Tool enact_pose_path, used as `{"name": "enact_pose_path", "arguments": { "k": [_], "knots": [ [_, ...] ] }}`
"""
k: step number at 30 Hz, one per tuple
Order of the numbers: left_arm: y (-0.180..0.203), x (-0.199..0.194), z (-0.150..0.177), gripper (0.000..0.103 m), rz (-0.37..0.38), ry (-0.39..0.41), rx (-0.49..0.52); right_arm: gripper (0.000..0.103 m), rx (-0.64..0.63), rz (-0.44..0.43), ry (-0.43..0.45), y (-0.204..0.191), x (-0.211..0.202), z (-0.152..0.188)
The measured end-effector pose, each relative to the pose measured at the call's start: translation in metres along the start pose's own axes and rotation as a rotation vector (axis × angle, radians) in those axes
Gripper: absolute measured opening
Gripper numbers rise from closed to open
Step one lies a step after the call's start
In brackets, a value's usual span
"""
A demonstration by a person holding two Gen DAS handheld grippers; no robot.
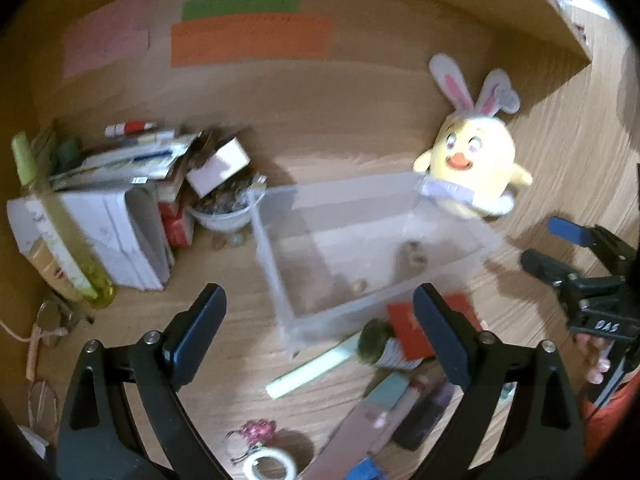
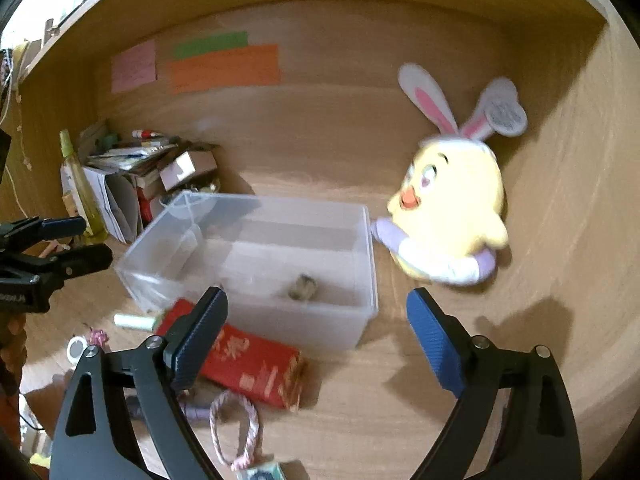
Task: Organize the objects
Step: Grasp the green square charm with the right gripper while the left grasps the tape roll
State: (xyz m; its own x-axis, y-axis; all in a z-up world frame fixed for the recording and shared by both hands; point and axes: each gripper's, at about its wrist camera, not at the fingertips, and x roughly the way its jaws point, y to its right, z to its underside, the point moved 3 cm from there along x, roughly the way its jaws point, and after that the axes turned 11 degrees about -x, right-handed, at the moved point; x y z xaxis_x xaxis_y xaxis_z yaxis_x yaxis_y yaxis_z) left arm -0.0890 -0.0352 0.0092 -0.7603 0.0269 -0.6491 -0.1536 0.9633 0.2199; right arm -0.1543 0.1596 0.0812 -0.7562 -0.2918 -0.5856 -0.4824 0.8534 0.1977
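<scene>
Both grippers: your left gripper (image 1: 320, 320) and right gripper (image 2: 318, 318) gape wide, nothing between them.
Clear plastic bin (image 2: 256, 316): nearly empty.
Yellow plush chick with rabbit ears (image 2: 448, 208): touches bin's corner.

Small brownish object (image 2: 302, 286) inside clear bin (image 2: 360, 240) blurred beyond identifying.

A home desk nook: wooden desk (image 2: 400, 400), plush chick (image 2: 448, 208), sticky notes (image 2: 224, 68)
</scene>
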Motion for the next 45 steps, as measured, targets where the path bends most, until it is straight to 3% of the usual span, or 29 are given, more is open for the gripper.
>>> {"name": "enact_pose_path", "arguments": {
  "k": [6,12,17,26,33,35,38,45],
  "knots": [
    [-0.024,0.008,0.021,0.095,-0.038,-0.071,-0.049,0.09,0.047,0.004,-0.069,0.002,0.003,0.033],
    [-0.044,0.003,0.05,0.095,-0.066,-0.102,-0.117,0.09,0.109,-0.036,-0.137,-0.002,0.007,0.068],
    [-0.061,0.007,0.073,0.095,-0.091,-0.177,-0.168,0.09,0.145,-0.082,-0.194,-0.008,0.008,0.089],
    [-0.075,0.007,0.097,0.095,-0.116,-0.231,-0.221,0.09,0.139,-0.124,-0.232,-0.026,0.006,0.105],
    [-0.072,0.002,0.107,0.095,-0.125,-0.239,-0.191,0.09,0.083,-0.142,-0.253,-0.044,0.004,0.114],
    [-0.073,0.002,0.109,0.093,-0.113,-0.25,-0.198,0.09,0.086,-0.15,-0.26,-0.046,0.006,0.117],
    [-0.074,0.002,0.11,0.08,-0.069,-0.279,-0.226,0.088,0.101,-0.176,-0.261,-0.047,0.007,0.12],
    [-0.068,0.001,0.111,0.058,-0.086,-0.273,-0.195,0.062,0.063,-0.151,-0.258,-0.05,0.006,0.121]
  ]
}}
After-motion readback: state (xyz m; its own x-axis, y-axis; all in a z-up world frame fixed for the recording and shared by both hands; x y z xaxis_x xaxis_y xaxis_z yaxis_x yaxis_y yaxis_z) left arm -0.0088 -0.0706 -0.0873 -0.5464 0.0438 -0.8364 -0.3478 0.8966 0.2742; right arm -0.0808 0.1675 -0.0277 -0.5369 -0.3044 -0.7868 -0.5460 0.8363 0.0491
